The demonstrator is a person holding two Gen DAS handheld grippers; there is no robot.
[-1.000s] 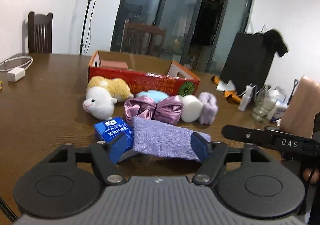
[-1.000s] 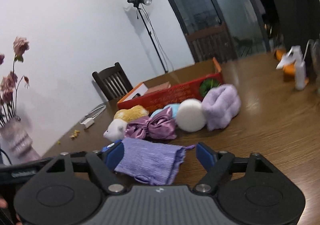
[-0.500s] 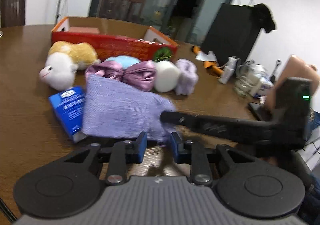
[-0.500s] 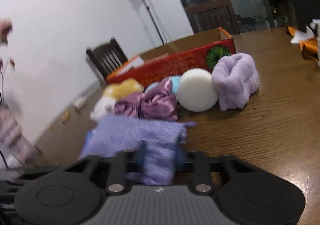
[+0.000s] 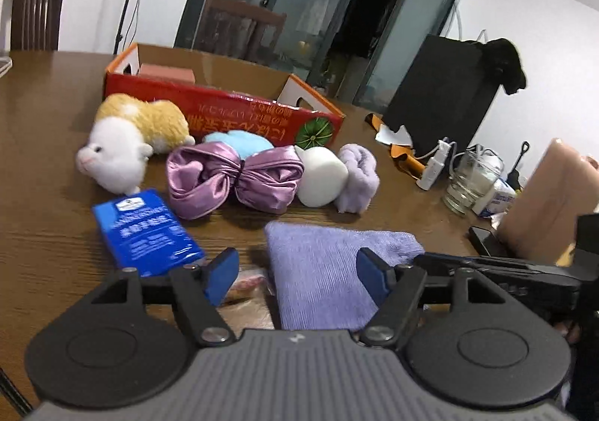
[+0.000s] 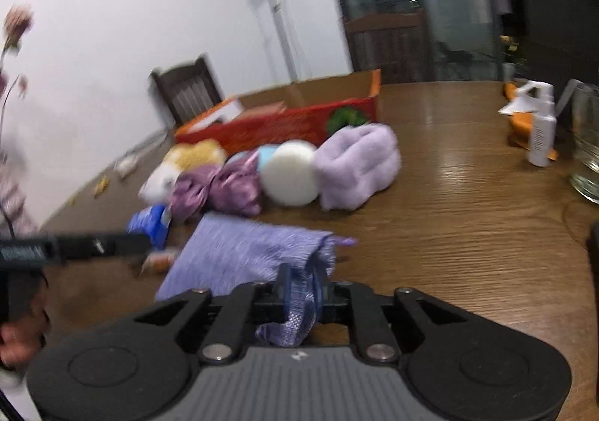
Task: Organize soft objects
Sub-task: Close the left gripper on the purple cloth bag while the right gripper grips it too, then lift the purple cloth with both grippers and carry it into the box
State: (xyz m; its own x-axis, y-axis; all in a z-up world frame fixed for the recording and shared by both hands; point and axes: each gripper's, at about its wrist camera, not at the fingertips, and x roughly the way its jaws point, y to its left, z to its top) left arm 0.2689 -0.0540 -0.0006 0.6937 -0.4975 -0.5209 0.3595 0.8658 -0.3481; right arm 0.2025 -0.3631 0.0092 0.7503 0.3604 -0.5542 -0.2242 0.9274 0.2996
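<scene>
A flat lilac cloth lies on the brown table in front of me. My left gripper is open, its blue pads on either side of the cloth's near left part. My right gripper is shut on the cloth's near right corner, which bunches between its fingers. Behind lie a purple satin bow, a white ball, a rolled lilac towel, a light blue soft thing and a white and tan plush animal. A red cardboard box stands behind them.
A blue tissue pack lies left of the cloth, with a small wrapper beside it. At the right stand a glass, a white spray bottle, a tan object and a dark phone. Chairs stand behind the table.
My left gripper was shut on the cloth half a second ago and has opened. My right gripper has closed on the cloth's corner. The cloth has shifted right, off the tissue pack.
</scene>
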